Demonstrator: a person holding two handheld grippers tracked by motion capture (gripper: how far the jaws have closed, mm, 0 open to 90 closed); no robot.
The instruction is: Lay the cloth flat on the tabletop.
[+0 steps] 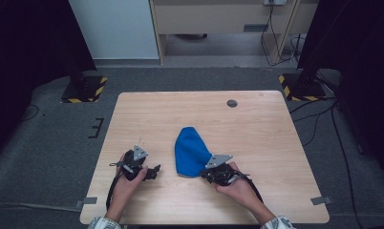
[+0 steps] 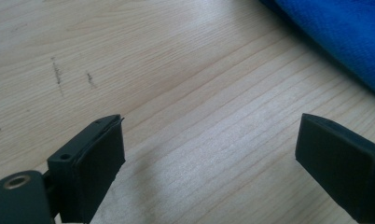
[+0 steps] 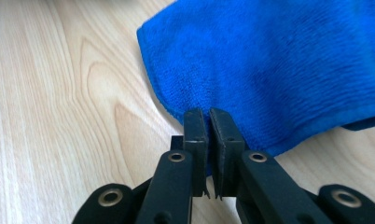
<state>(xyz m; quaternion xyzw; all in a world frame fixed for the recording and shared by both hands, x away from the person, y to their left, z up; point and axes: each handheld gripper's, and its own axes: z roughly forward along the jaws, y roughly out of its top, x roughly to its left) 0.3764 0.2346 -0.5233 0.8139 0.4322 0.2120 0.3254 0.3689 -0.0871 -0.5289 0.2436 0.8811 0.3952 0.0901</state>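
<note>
right gripper (image 3: pixel 207 122) pinches the near edge of a blue cloth (image 1: pixel 190 150) on a wooden table (image 1: pixel 257 133).

the cloth lies folded a little right of the table's middle, on the near half, its narrow rounded end pointing far and its wide end near. in the right gripper view the two black jaws are pressed together on the cloth's hem, with a thin fold of blue caught between the pads. in the high view this gripper sits at the cloth's near right corner, held in the person's right hand (image 1: pixel 235 183). the left gripper (image 1: pixel 154 169) rests on the bare wood just left of the cloth, apart from it, its jaws spread wide with nothing between them; in its own view the cloth shows at the upper right.
</note>
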